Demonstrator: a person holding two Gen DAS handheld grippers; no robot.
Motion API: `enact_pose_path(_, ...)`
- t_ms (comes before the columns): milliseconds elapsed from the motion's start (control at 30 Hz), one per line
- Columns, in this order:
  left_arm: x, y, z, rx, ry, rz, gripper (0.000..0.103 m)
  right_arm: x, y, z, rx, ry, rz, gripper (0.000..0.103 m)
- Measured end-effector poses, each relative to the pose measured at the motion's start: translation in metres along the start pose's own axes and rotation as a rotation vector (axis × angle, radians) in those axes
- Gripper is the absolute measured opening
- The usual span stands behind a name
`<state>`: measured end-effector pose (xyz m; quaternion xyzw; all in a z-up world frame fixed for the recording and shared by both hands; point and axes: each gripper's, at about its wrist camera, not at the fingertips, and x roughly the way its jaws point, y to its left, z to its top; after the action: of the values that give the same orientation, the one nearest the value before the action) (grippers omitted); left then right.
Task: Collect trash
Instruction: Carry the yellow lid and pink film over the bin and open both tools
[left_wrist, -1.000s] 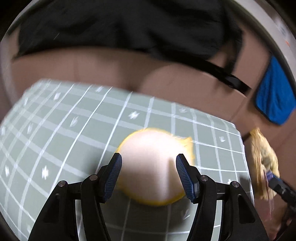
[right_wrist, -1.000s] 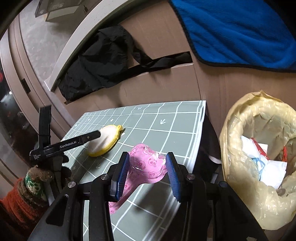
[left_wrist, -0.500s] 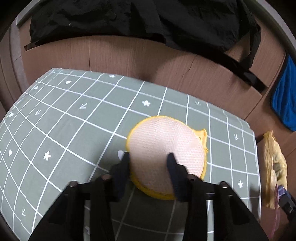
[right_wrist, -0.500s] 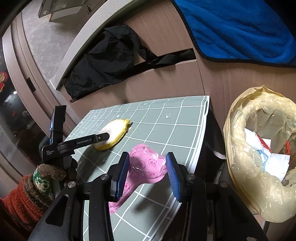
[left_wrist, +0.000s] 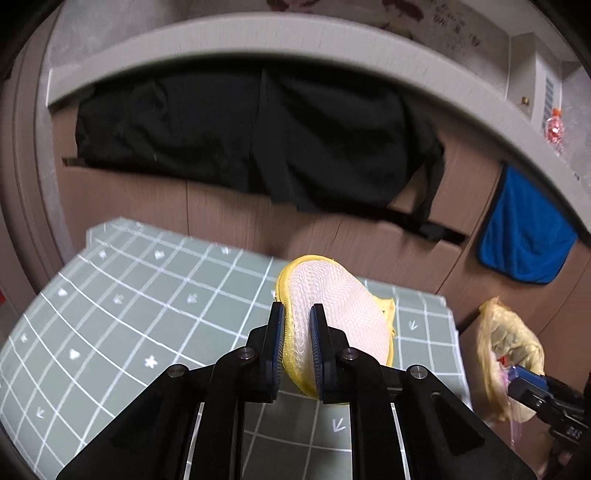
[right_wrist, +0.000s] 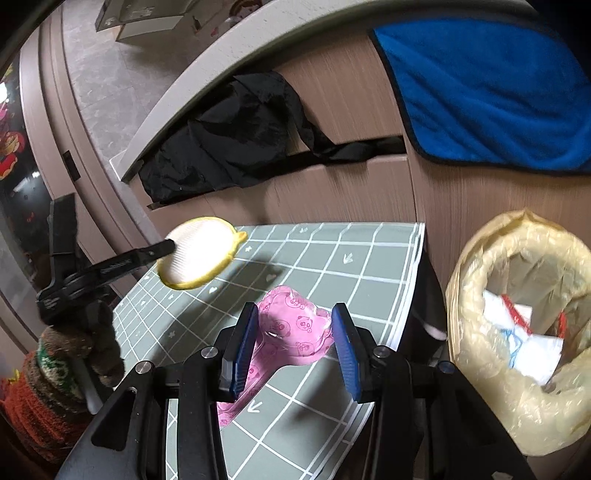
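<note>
Left wrist view | L gripper (left_wrist: 297, 334) jaws closing, pinching yellow pad (left_wrist: 343, 314), lifted off mat (left_wrist: 129, 295) | R gripper (right_wrist: 291, 343) parted round pink wrapper (right_wrist: 295, 332), on mat | bin (right_wrist: 517, 332) part-filled; both items left to bin.

My left tool (left_wrist: 297, 341): matte black plastic frame, two flat black fingers with blue ribbed pads (left_wrist: 277, 332), round silver screw heads at the pivots, pale slots low in the frame. Seen from the right wrist view it carries small white lettering along one finger, too blurred to read. My right tool (right_wrist: 293, 347): same black build, brighter blue ribbed pads (right_wrist: 242, 345), silver screws. My left hand (right_wrist: 74, 343) wears a knit sleeve, brown, green-white, orange bands.
</note>
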<state>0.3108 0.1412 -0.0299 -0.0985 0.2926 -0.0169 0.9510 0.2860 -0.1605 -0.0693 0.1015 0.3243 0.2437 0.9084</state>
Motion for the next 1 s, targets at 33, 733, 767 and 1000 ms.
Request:
enact_pose_path(33,-0.005,-0.001,0.002,0.001,-0.009,-0.005,0.014,-0.002,0.003,0.004,-0.015,-0.007,-0.001,0.038)
enact_pose_path(733,-0.099,-0.086,0.046,0.121,-0.267,-0.097,0.014,-0.088,0.038,0.084,-0.269,-0.25,-0.104,0.038)
enact_pose_path(767,-0.098,-0.092,0.045,0.122,-0.263,-0.115,0.014,-0.094,0.036,0.084,-0.272,-0.261,-0.113,0.038)
enact_pose_path(1000,-0.087,-0.163,0.036,0.181,-0.243,-0.235,0.014,-0.142,-0.004,0.083,-0.24,-0.323,-0.217,0.038)
